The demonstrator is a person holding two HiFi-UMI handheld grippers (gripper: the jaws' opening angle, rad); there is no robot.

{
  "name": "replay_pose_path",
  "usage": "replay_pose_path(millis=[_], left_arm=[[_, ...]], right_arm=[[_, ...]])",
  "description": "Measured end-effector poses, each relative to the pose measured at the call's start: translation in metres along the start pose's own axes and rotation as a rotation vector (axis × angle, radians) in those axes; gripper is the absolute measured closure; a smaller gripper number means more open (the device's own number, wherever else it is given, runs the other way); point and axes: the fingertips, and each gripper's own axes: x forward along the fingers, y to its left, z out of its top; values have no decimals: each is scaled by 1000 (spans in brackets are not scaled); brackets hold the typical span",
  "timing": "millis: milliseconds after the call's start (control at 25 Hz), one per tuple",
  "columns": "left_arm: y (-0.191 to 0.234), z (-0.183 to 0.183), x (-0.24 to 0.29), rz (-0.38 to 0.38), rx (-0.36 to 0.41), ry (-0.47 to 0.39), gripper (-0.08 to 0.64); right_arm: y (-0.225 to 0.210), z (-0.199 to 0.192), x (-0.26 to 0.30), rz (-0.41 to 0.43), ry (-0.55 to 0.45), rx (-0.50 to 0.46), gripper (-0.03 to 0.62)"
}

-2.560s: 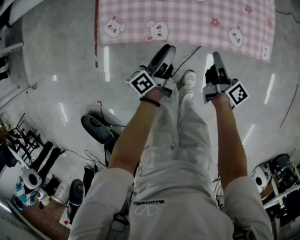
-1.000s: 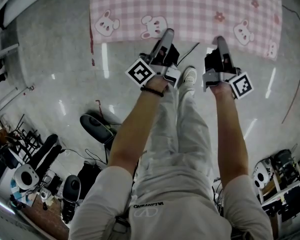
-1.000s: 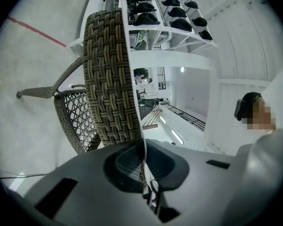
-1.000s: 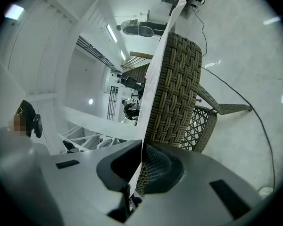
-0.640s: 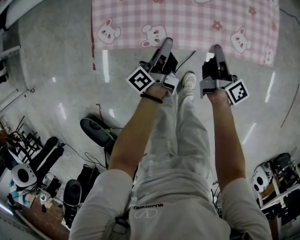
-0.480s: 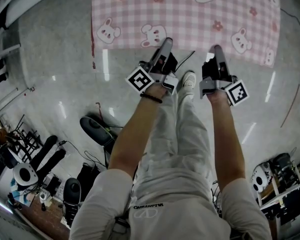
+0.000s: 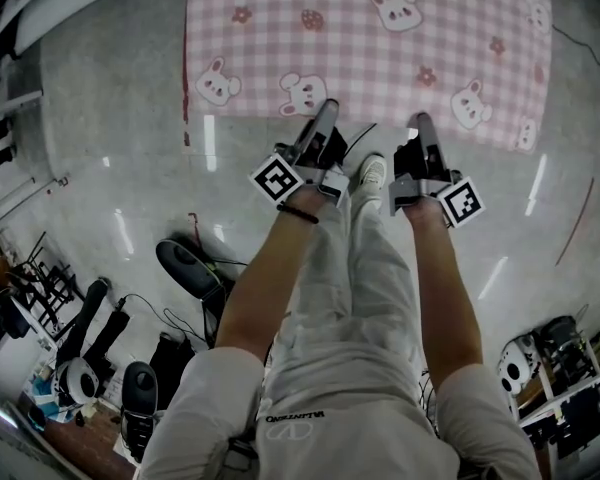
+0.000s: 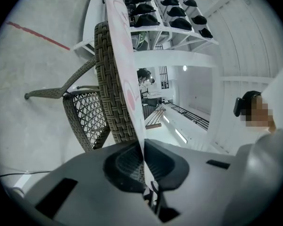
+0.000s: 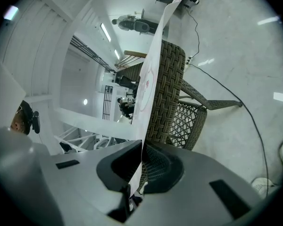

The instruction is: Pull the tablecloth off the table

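A pink checked tablecloth with white rabbits lies spread at the top of the head view. My left gripper is shut on its near edge left of centre. My right gripper is shut on the same edge further right. In the left gripper view the tablecloth runs edge-on as a thin sheet into the closed left gripper. In the right gripper view the tablecloth likewise enters the closed right gripper. The table under the cloth is hidden.
A woven wicker chair stands behind the cloth; the wicker chair shows in the right gripper view too. A black cable trails over the glossy floor. Dark bags and gear lie at the left, clutter at the right.
The near edge of the tablecloth has come toward me with both grippers, and more pink cloth shows in the head view. Both grippers stay shut on it.
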Motion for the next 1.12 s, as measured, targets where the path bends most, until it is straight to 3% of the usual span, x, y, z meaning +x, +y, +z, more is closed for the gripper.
replay_pose_path(millis=[760, 1120], left_arm=[[3, -2, -2, 88, -12, 18, 557], [9, 1, -2, 177, -1, 60, 557]], right_arm=[[-1, -2, 2, -75, 59, 29, 583], [-3, -7, 10, -124, 162, 49, 583]])
